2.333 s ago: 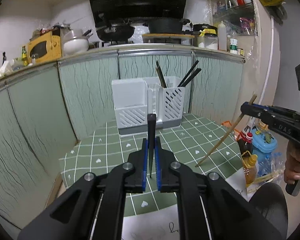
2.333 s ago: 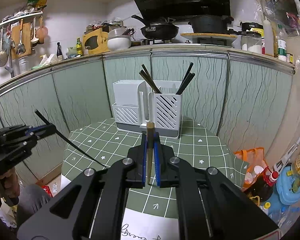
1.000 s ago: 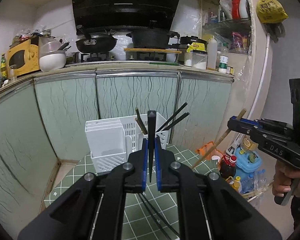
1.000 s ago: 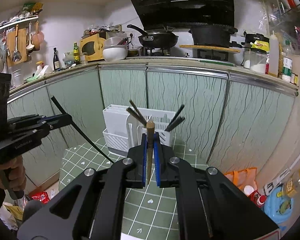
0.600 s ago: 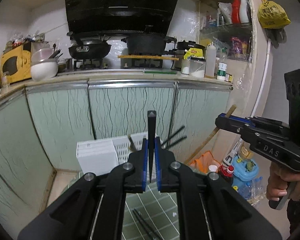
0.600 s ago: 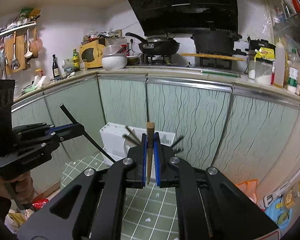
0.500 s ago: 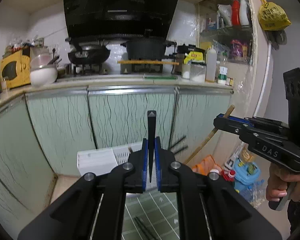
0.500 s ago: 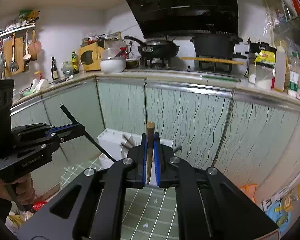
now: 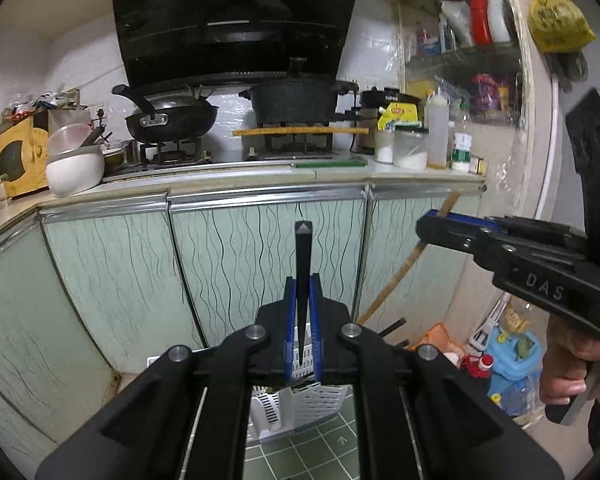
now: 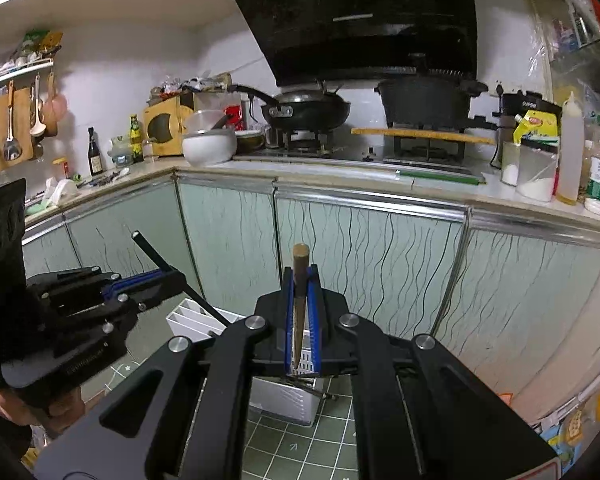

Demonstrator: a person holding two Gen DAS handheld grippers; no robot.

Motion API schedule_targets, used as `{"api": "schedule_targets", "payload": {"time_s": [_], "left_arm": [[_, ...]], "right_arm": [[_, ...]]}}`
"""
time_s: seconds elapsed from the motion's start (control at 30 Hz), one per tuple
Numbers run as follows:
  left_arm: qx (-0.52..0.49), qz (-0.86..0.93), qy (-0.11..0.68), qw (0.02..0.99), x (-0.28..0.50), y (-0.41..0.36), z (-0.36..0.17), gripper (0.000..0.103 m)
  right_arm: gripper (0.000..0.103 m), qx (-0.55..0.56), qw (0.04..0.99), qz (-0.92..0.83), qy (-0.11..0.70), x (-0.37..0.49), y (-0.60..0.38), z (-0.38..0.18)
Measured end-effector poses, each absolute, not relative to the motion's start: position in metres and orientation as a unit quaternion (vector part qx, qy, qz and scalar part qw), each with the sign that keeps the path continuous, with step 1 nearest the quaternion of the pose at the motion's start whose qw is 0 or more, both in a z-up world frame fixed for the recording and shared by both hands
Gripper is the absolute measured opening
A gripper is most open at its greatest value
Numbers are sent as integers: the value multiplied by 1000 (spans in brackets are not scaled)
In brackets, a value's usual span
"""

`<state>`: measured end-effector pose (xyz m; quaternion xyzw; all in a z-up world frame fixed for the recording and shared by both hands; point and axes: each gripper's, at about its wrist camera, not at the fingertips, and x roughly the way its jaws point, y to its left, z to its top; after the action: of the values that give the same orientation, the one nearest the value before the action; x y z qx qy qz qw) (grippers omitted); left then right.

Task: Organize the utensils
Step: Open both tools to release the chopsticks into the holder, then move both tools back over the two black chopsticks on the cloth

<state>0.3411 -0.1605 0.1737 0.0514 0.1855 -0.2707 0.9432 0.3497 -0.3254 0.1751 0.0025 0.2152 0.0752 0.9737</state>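
Observation:
My left gripper [image 9: 302,280] is shut on a black chopstick [image 9: 303,240] that stands up between its pads. My right gripper [image 10: 301,276] is shut on a brown wooden chopstick [image 10: 300,260], also upright. Each gripper shows in the other's view: the right gripper [image 9: 432,228] with its wooden chopstick [image 9: 400,276] slanting down, the left gripper [image 10: 168,280] with its black chopstick [image 10: 156,254]. The white utensil holder [image 9: 300,400] sits below both, largely hidden under the gripper bodies. Dark chopsticks [image 9: 392,326] stick out of it. In the right wrist view the utensil holder [image 10: 284,400] is also partly covered.
The holder stands on a green tiled table [image 10: 300,444] in front of pale green cabinet doors [image 9: 228,264]. A wok [image 9: 168,120], a black pot [image 9: 296,100] and a white bowl [image 9: 74,168] sit on the counter above. Bottles and bags [image 9: 512,352] crowd the floor at right.
Both grippers have risen and come in over the holder, which has slid down the views and is now mostly hidden beneath them. Both chopsticks stay gripped.

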Motion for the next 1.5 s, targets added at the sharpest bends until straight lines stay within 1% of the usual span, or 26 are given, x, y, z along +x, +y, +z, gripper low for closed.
{"api": "schedule_targets", "payload": {"time_s": [0.2, 0.33, 0.37, 0.4, 0.43, 0.47, 0.53, 0.57, 0.63, 0.67, 0.87, 1.5], "left_arm": [[54, -261, 208, 941, 367, -163, 145, 6], [48, -269, 218, 937, 379, -161, 127, 7], [51, -268, 220, 937, 379, -161, 123, 20], [56, -262, 220, 938, 379, -161, 121, 38], [57, -252, 212, 942, 377, -160, 120, 81], [54, -245, 201, 947, 374, -157, 121, 97], [48, -244, 190, 950, 368, -152, 122, 97], [48, -242, 192, 950, 368, -150, 122, 97], [48, -233, 194, 952, 366, -146, 123, 97], [46, -231, 196, 952, 363, -143, 123, 97], [34, -225, 203, 952, 342, -127, 122, 98], [32, -225, 222, 948, 241, -94, 103, 98]], "right_arm": [[6, 6, 970, 68, 235, 374, -333, 142], [7, 9, 970, 65, 233, 380, -339, 124], [20, 11, 971, 62, 230, 379, -341, 122], [34, 9, 973, 53, 225, 378, -341, 121], [63, 7, 975, 46, 218, 376, -343, 121], [73, 7, 976, 44, 213, 373, -344, 121], [74, 7, 976, 44, 214, 370, -346, 123], [82, 7, 976, 41, 212, 368, -348, 124], [91, 1, 978, 34, 204, 361, -349, 126], [94, -3, 978, 33, 204, 358, -349, 127], [95, -11, 977, 40, 210, 333, -348, 124], [95, -26, 969, 49, 240, 236, -322, 89]]}}
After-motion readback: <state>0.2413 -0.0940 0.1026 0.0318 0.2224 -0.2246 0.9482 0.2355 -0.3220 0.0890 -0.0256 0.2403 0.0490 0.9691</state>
